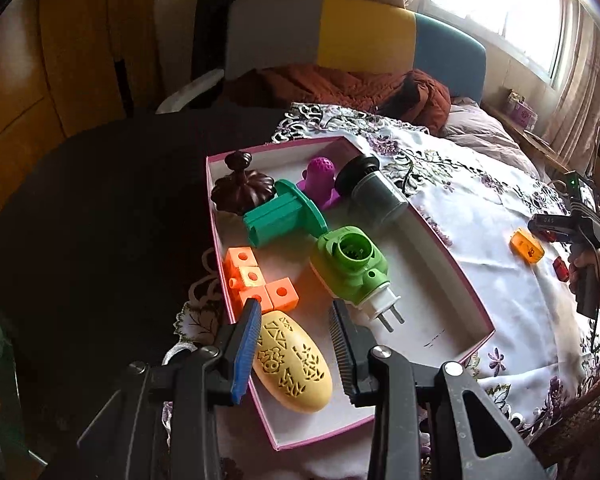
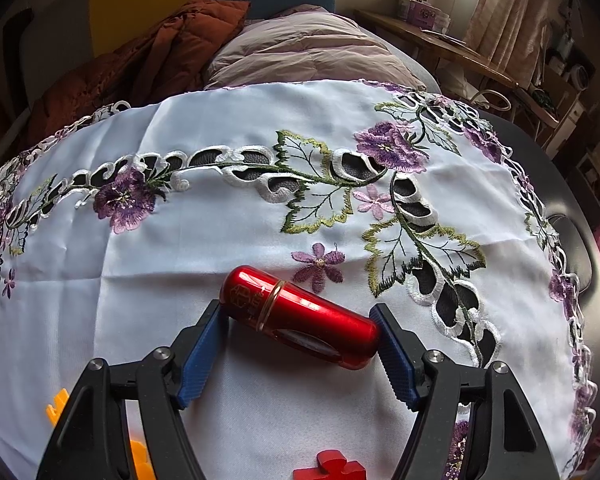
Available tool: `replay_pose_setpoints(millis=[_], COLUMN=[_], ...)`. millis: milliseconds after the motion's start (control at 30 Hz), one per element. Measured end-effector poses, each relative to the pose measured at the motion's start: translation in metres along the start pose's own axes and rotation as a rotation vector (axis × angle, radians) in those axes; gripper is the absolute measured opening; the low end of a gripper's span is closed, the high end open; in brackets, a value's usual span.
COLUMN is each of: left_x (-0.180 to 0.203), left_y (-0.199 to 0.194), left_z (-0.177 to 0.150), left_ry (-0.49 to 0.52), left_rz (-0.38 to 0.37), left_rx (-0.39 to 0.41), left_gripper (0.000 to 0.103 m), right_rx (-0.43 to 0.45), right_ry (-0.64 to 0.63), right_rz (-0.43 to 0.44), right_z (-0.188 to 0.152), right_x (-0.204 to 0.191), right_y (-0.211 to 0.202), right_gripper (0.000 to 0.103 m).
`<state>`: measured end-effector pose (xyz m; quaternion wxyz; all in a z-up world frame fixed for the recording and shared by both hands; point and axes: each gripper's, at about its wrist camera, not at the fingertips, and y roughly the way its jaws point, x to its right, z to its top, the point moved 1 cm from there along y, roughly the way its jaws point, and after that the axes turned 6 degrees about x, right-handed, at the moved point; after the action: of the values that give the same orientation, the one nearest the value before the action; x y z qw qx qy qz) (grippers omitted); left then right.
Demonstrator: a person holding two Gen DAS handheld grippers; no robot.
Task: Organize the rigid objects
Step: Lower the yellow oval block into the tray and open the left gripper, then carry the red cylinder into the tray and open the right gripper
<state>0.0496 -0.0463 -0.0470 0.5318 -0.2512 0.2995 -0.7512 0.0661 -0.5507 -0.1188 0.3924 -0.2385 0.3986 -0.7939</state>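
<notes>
A pink-rimmed white box (image 1: pixel 448 256) lies on the embroidered cloth. It holds an orange block cluster (image 1: pixel 256 280), a green plug-in device (image 1: pixel 350 264), a teal part (image 1: pixel 280 216), a brown lid (image 1: pixel 240 190), a purple piece (image 1: pixel 320 176) and a dark cylinder (image 1: pixel 374 194). My left gripper (image 1: pixel 295 303) hangs over the box's near left corner, shut on a yellow perforated egg-shaped case (image 1: pixel 292 364). In the right wrist view my right gripper (image 2: pixel 295 306) spans a red metal tube (image 2: pixel 300 316) lying on the cloth, one pad against each end.
An orange piece (image 1: pixel 527 251) lies on the cloth (image 2: pixel 220 240) to the right of the box. A red puzzle-like piece (image 2: pixel 332 470) and an orange piece (image 2: pixel 58 406) sit by the right gripper's base. Quilts and a sofa back stand behind the table.
</notes>
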Motion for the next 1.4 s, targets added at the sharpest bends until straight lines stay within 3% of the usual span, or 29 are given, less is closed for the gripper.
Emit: replay_pose_setpoints(millis=[700, 933, 1133, 1400], left_x=[-0.01, -0.014, -0.017, -0.028], left_y=[-0.011, -0.01, -0.012, -0.016], left_z=[-0.001, -0.003, -0.004, -0.006], left_ry=[-0.024, -0.041, -0.056, -0.087], left_rz=[-0.008, -0.014, -0.024, -0.021], left_rx=[0.017, 0.017, 0.028, 0.04], left_gripper=[0.035, 0.035, 0.035, 0.035], right_rx=[-0.008, 0.085, 0.157, 0.217], right_ry=[-0.019, -0.044, -0.101, -0.304], right_rz=[-0.024, -0.032, 0.08, 0.294], right_z=[0.0, 0.007, 0.007, -0.021], right_x=[-0.002, -0.012, -0.04, -0.126], right_y=[-0.005, -0.04, -0.081, -0.136], right_gripper=[0.073, 0.073, 0.073, 0.073])
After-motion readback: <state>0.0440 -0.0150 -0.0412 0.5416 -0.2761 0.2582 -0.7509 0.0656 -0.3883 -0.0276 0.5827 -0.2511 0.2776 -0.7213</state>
